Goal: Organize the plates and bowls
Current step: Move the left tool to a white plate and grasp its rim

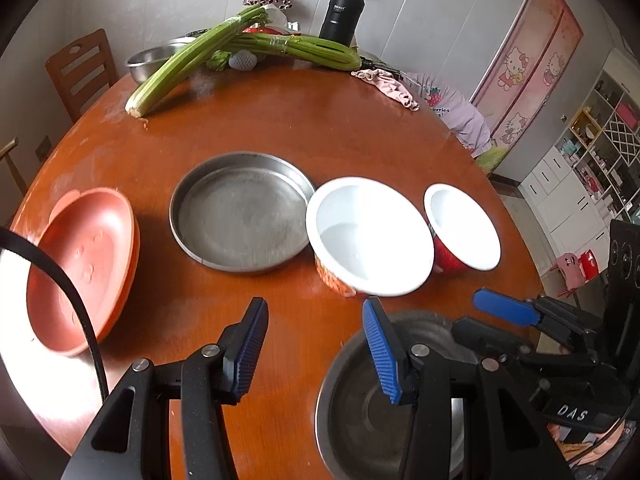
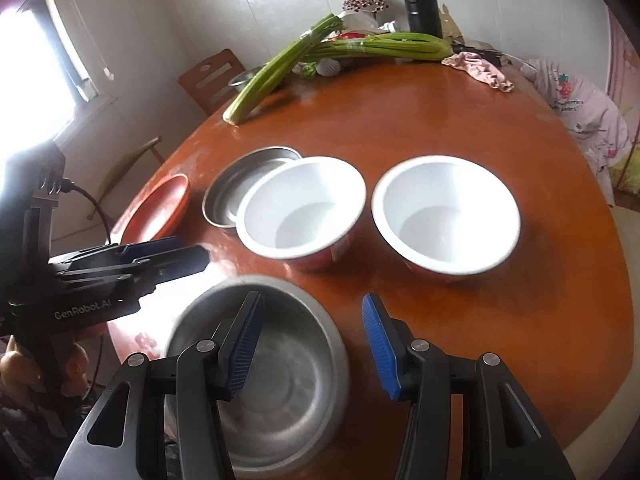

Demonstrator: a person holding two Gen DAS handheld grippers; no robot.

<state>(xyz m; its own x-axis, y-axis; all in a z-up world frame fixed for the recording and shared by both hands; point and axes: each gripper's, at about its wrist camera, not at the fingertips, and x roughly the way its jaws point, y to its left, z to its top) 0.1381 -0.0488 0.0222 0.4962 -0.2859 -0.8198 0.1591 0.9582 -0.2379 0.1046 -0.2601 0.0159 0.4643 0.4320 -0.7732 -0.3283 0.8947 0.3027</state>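
dishes spread across a round brown table [image 1: 304, 120], and both grippers hang above its near edge with nothing in them. left gripper [image 1: 316, 344] has its jaws partly apart, bare tabletop showing between the blue pads, no dish gripped. right gripper [image 2: 312, 344] looks much the same, jaws partly apart and empty, its left finger hanging over the steel bowl [image 2: 280, 380] that sits at the near edge of the table, no pad pressing on the rim. over in the left wrist view that same steel bowl sits low and right, partly behind the gripper's right finger. further in, a row of dishes: salmon plate [image 1: 84, 264] far left, tipped up on its edge side and looking like two stacked, then the flat steel pan [image 1: 240, 212] in the middle, then the first white bowl [image 1: 368, 236] with a red patterned outside, its rim just over the pan's edge, and a second white bowl [image 1: 464, 228] just beside it to the right, whether the two touch is hard to call. at the far side lie celery stalks [image 1: 192, 56], a black flask [image 1: 342, 12], another steel basin [image 1: 150, 60] and a pink cloth [image 1: 386, 84]. a wooden chair [image 1: 82, 68] stands behind the table on the left.
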